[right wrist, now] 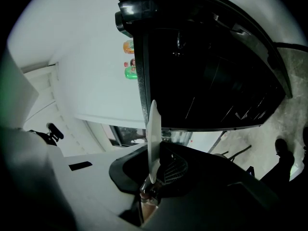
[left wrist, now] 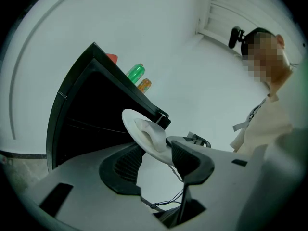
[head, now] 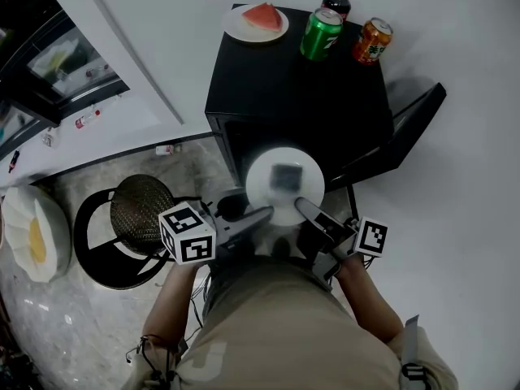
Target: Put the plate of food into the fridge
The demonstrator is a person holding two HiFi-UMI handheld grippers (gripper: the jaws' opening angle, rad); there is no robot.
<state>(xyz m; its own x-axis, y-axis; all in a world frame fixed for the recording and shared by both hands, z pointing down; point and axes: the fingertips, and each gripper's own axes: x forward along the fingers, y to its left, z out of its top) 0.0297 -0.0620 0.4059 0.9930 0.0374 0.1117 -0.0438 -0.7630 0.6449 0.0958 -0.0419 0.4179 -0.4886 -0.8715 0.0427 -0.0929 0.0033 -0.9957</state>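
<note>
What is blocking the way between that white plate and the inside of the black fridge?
Nothing visible. The door of the fridge is swung open, and the plate, pinched in the right tool, faces the dark opening. Deep inside is too dark to judge.

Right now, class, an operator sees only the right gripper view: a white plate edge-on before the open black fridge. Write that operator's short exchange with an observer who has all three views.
Operator: My right gripper is shut on the white plate. Is anything on it?
Observer: Yes. The left gripper view shows one pale piece of food lying on it.
Operator: Where is the left gripper, and is it gripping?
Observer: The left gripper is open, with its jaws apart at the plate's rim. Whether they touch the rim I cannot tell.
</note>
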